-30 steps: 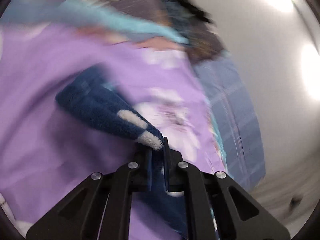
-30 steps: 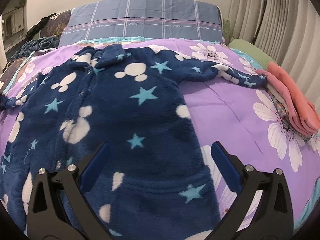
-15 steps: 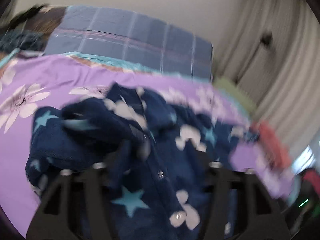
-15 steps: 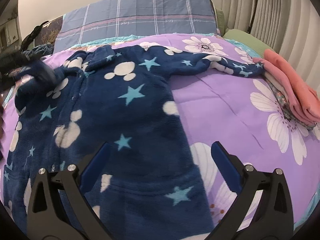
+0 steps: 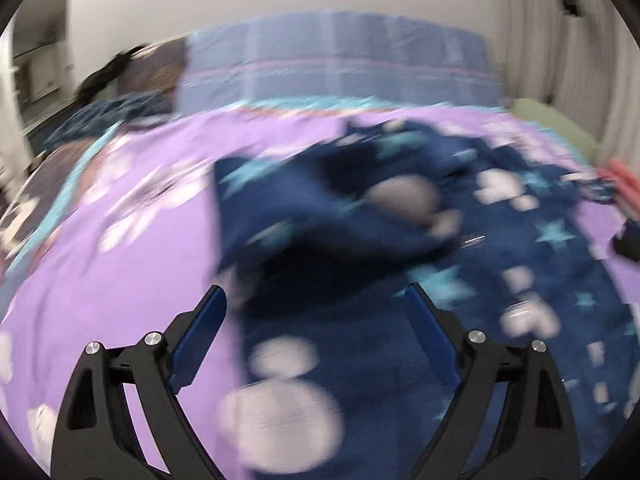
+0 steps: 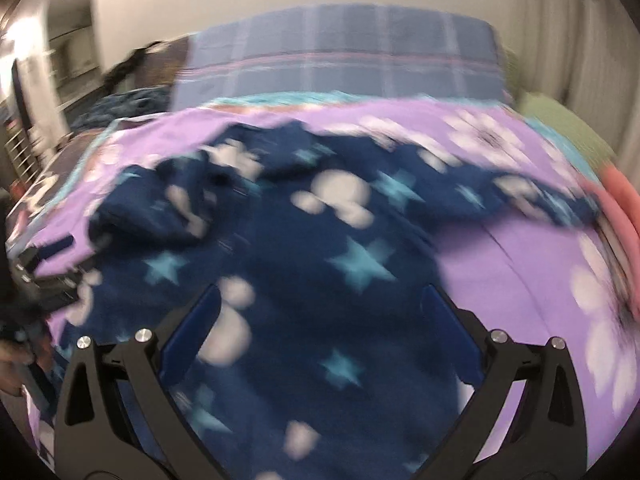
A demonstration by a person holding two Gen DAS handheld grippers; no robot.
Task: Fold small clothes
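A dark blue fleece garment (image 6: 320,264) with stars and white blobs lies spread on the purple flowered bedspread (image 6: 532,264). Its left sleeve (image 5: 320,204) lies folded inward across the chest; the other sleeve (image 6: 532,200) stretches out to the right. My left gripper (image 5: 316,300) hovers over the garment's left edge, its jaws opening wide, nothing between the pads. My right gripper (image 6: 320,300) stands open above the garment's lower body, holding nothing. Both views are blurred by motion.
A blue plaid pillow (image 6: 340,56) lies at the head of the bed. Folded pink clothes (image 6: 624,208) are stacked at the right edge, beside a green cushion (image 6: 560,120). Dark fabric (image 5: 108,116) is heaped at the back left.
My left gripper, shut on the sleeve cuff a second ago, swung the sleeve over the garment's chest and let it go. My right gripper rose a little and stayed open.
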